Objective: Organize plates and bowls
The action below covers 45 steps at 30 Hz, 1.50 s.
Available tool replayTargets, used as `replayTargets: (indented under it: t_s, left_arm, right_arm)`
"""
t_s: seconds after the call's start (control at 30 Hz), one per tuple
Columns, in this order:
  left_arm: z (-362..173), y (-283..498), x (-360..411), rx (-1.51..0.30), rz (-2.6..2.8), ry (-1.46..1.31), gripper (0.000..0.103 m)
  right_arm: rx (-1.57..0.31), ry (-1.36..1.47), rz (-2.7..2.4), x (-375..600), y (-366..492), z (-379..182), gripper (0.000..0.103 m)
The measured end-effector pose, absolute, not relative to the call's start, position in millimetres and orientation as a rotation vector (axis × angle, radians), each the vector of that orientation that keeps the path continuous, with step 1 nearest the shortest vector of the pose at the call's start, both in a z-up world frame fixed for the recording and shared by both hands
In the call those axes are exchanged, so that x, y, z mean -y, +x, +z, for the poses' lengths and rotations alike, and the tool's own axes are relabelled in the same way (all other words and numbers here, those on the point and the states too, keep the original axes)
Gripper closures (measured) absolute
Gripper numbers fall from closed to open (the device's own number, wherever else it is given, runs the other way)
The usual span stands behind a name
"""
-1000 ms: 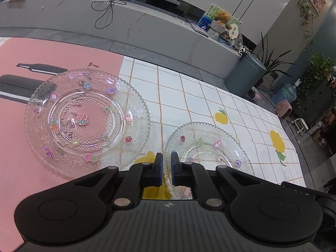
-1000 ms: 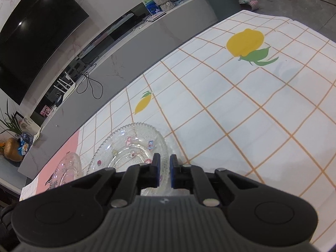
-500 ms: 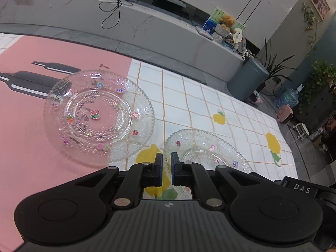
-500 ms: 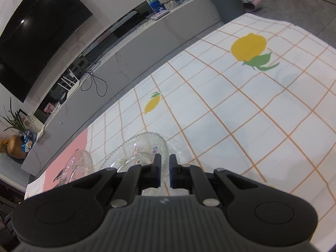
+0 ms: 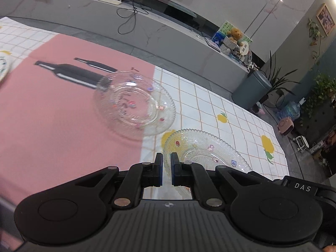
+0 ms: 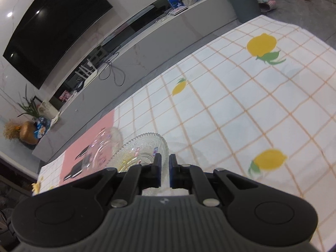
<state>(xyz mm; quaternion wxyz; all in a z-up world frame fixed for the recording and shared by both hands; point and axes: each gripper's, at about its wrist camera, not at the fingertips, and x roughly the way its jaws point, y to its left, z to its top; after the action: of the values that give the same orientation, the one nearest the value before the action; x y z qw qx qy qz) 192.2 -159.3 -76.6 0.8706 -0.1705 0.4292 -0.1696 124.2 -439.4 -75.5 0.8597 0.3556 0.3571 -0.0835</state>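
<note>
Plate is pinched at opposite rim edges by your left hand-held gripper and right hand-held gripper, both nearly closed. Keep it level; centre it over the larger plate before lowering.

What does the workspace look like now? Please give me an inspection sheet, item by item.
Surface: lemon-print tablecloth with a pink mat on it.
Job's things: large glass plate lying across the mat edge; small glass plate gripped at its rim.
Clutter: nothing seen.
Grippers: left tongs and right tongs both shut on the small plate's rim.
Cables: black cable looped on the grey counter.
Surroundings: television, grey bin, potted plants.
</note>
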Motion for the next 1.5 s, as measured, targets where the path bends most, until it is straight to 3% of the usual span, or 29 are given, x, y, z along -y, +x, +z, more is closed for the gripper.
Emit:
replayTargets:
  t_s: [0.73,1.5]
  left_arm:
    - [-80,84,69,-0.870,-0.253,-0.420,0.096]
    - [-112,73,63,-0.935,-0.211,-0.378,0.096]
  right_arm:
    - [-0.838,0.775,-0.013,357,26,-90,0.098]
    - [-0.920,0.598,-0.023,328,28,-106,0.098]
